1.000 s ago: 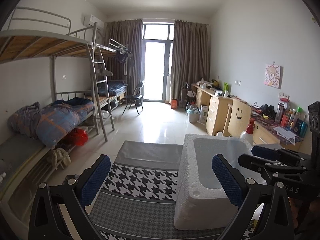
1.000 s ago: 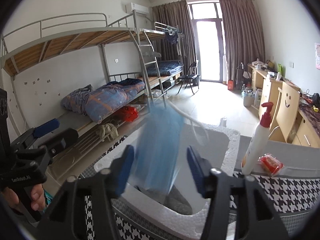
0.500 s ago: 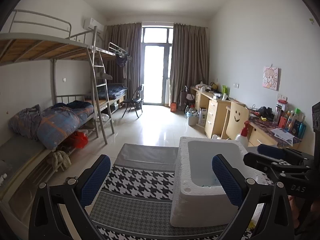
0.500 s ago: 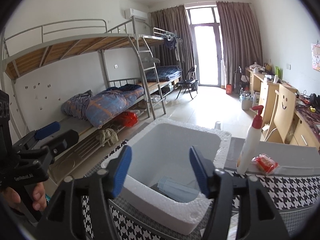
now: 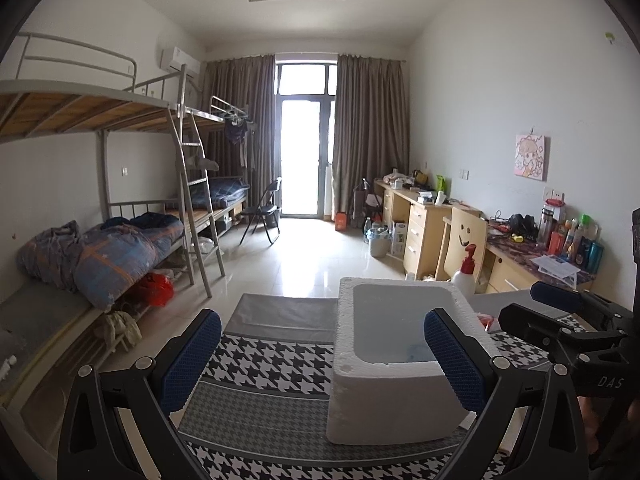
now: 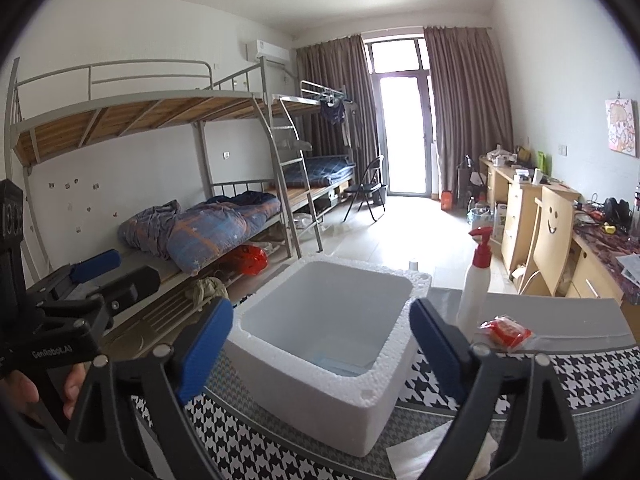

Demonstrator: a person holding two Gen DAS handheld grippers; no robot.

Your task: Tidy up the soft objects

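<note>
A white foam box stands on the houndstooth-cloth table; it also shows in the left wrist view. A light blue face mask lies on the box floor; its edge shows in the left wrist view. My right gripper is open and empty, above the box's near rim. My left gripper is open and empty, to the left of the box and pulled back from it.
A white pump bottle with a red top and a small red packet stand right of the box. A white tissue lies at the table's near edge. Bunk beds line the left wall, desks the right.
One second ago the blue mask hung between my right gripper's open fingers; it has dropped into the foam box. Both grippers have drawn back and up from the box.
</note>
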